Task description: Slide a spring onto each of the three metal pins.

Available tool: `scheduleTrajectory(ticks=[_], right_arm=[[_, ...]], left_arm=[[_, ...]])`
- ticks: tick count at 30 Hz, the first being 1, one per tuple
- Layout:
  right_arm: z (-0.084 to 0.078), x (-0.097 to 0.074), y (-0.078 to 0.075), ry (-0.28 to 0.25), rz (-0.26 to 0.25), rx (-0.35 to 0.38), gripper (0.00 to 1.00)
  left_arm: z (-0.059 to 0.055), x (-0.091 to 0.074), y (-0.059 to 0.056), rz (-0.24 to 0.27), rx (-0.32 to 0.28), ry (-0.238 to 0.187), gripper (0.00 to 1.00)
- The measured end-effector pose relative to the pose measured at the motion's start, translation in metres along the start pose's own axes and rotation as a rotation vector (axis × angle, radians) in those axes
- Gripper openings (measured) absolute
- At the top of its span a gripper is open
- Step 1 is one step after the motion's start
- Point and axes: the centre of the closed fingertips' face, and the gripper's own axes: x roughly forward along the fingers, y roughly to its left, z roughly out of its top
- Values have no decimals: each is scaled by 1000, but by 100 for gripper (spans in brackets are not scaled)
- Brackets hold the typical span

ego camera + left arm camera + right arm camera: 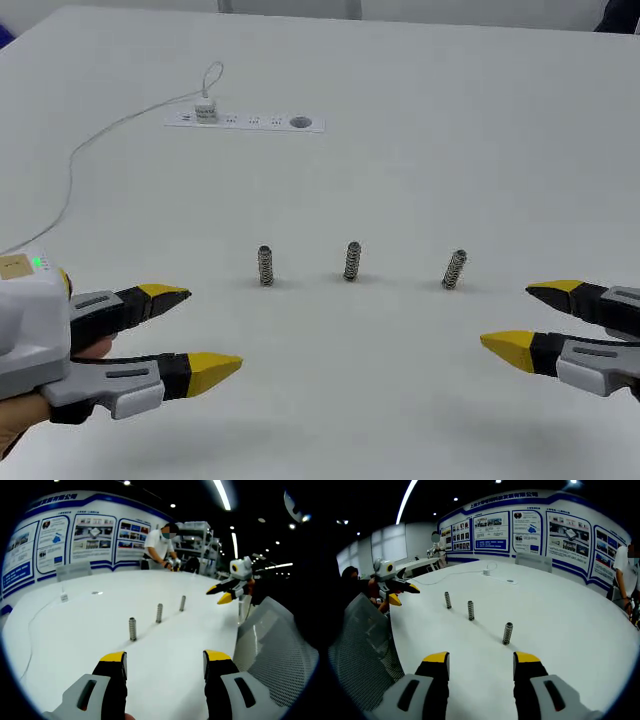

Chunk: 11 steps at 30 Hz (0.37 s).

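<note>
Three upright metal pins stand in a row on the white table, each with a spring coiled around it: the left one, the middle one and the right one, which leans slightly. My left gripper hovers open at the lower left, nothing between its yellow-tipped fingers. My right gripper hovers open at the lower right, also holding nothing. Both stay short of the pins.
A white power strip with a plugged-in adapter and a cable lies at the back left of the table. A mesh chair back stands close to the table edge. A person works at a far bench.
</note>
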Motion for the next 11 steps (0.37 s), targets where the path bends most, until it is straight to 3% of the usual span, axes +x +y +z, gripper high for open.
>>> scheduleTrajectory(ticks=[11], right_arm=[[1, 0, -1, 2, -5, 2, 52]], left_arm=[[0, -1, 1, 1, -2, 1, 63]])
